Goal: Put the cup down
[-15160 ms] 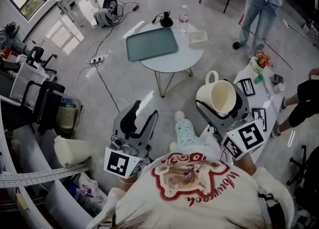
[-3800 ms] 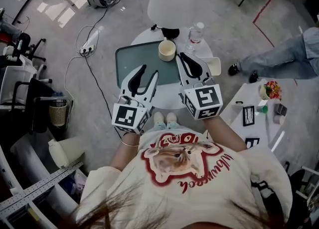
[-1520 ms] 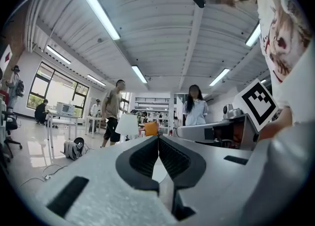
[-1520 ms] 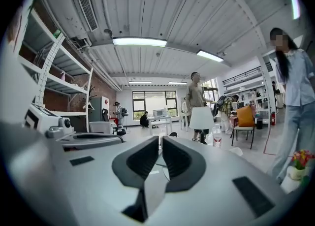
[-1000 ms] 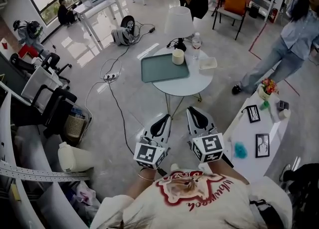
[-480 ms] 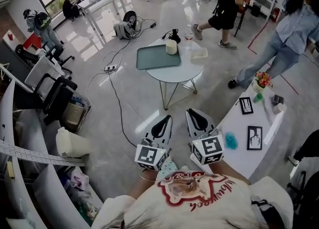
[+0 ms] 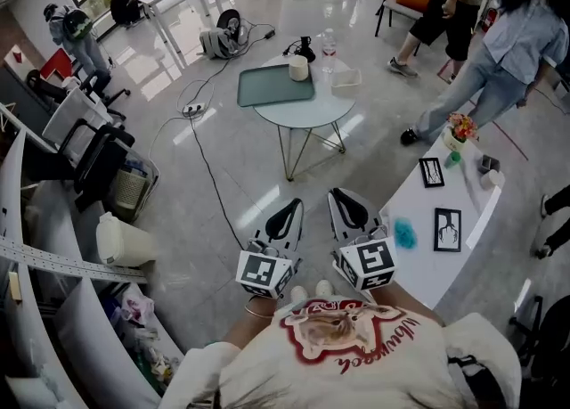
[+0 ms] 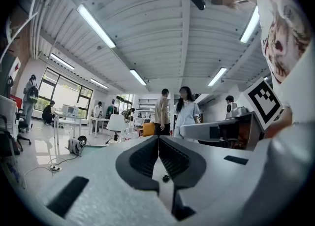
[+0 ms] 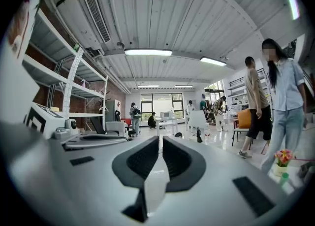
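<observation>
The cream cup stands upright on the round white table, at the right end of the green tray. Both grippers are far back from that table, held close to the person's chest. My left gripper is shut with nothing between its jaws, and its own view shows the pads closed together. My right gripper is likewise shut and empty, its tips nearly touching. The two grippers hang side by side over the floor.
A water bottle, a white lamp and a small white dish share the round table. A white side table with frames and flowers stands at the right. People walk at the back right. Cables cross the floor.
The person has stepped back from the round table, which now lies farther off in the head view. Both grippers stayed shut and empty near the chest. People at the back right moved on.
</observation>
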Demonstrator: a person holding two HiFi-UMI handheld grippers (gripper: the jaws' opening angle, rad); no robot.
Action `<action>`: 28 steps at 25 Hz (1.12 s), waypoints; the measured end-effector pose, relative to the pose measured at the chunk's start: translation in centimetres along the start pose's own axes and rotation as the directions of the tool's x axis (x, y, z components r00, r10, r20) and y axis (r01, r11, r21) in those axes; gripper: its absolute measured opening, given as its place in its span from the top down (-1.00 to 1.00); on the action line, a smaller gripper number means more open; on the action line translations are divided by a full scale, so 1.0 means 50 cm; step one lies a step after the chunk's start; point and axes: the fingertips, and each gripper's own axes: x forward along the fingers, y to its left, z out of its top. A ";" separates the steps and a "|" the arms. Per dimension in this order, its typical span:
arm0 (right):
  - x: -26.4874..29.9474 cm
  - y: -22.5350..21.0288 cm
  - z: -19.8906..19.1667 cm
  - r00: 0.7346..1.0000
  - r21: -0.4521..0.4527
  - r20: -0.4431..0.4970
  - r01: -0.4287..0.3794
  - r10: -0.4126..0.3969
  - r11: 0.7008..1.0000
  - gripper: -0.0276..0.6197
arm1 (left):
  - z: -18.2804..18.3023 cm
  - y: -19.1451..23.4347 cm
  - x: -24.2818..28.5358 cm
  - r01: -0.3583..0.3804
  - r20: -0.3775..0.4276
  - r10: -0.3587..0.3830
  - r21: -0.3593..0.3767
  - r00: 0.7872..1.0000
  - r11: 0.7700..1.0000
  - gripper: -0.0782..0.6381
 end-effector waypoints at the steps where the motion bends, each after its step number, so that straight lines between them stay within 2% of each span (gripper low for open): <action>1: -0.002 0.003 0.001 1.000 -0.001 -0.001 0.002 -0.002 1.000 0.78 | 0.003 0.001 -0.003 0.000 0.003 0.000 0.001 1.000 1.000 0.74; 11: 0.007 0.049 0.007 1.000 -0.021 0.004 -0.021 0.021 1.000 0.78 | 0.011 0.020 -0.037 0.012 -0.001 -0.012 0.000 1.000 1.000 0.74; 28: 0.008 0.065 -0.001 1.000 -0.023 -0.011 -0.002 0.002 1.000 0.79 | 0.021 0.031 -0.050 0.018 0.013 -0.018 0.006 1.000 1.000 0.74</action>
